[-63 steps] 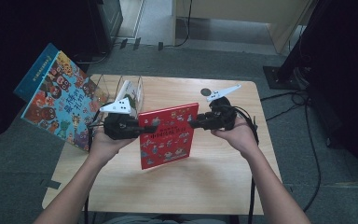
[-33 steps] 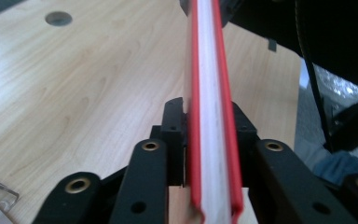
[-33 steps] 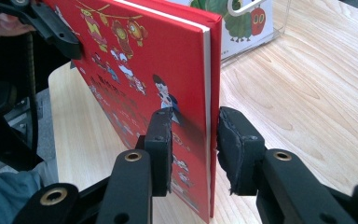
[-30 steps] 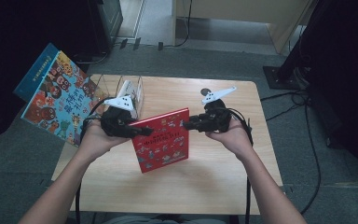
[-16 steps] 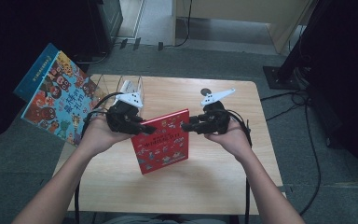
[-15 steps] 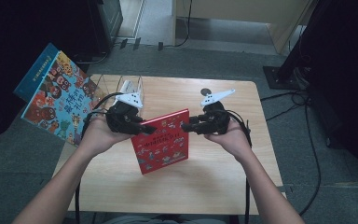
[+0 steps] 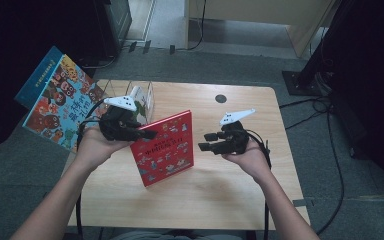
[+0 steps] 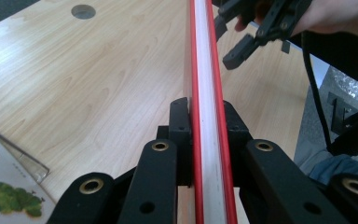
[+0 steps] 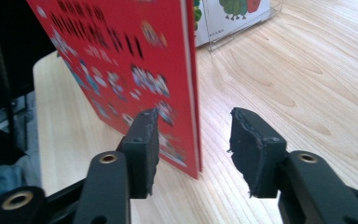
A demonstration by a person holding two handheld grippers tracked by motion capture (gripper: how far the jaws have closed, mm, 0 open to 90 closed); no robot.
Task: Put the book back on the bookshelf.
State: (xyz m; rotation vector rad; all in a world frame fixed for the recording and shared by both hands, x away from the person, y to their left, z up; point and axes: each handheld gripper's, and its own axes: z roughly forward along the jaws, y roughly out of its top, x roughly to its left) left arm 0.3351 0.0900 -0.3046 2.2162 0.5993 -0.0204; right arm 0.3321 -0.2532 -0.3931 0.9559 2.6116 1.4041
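A red picture book (image 7: 165, 147) stands tilted on the wooden table (image 7: 230, 200). My left gripper (image 7: 145, 134) is shut on its left edge. In the left gripper view the book's white page edge (image 8: 207, 70) runs straight up between the two pressed pads. My right gripper (image 7: 206, 142) hovers just right of the book, open, and its jaws have just been opening. In the right gripper view the book's free edge (image 9: 191, 93) stands in front of the gap of that gripper (image 9: 193, 149), and neither pad touches it. The right gripper (image 8: 242, 37) also shows beyond the book in the left gripper view.
A clear book holder (image 7: 140, 97) with a caterpillar picture book (image 9: 233, 11) stands at the table's back left. Large colourful books (image 7: 55, 107) lean beside the table's left edge. A round cable hole (image 7: 221, 98) sits near the back edge.
My right gripper has let go of the book's upper right corner, opened, and dropped slightly away to the right. The left gripper still holds the book, which has shifted slightly left.
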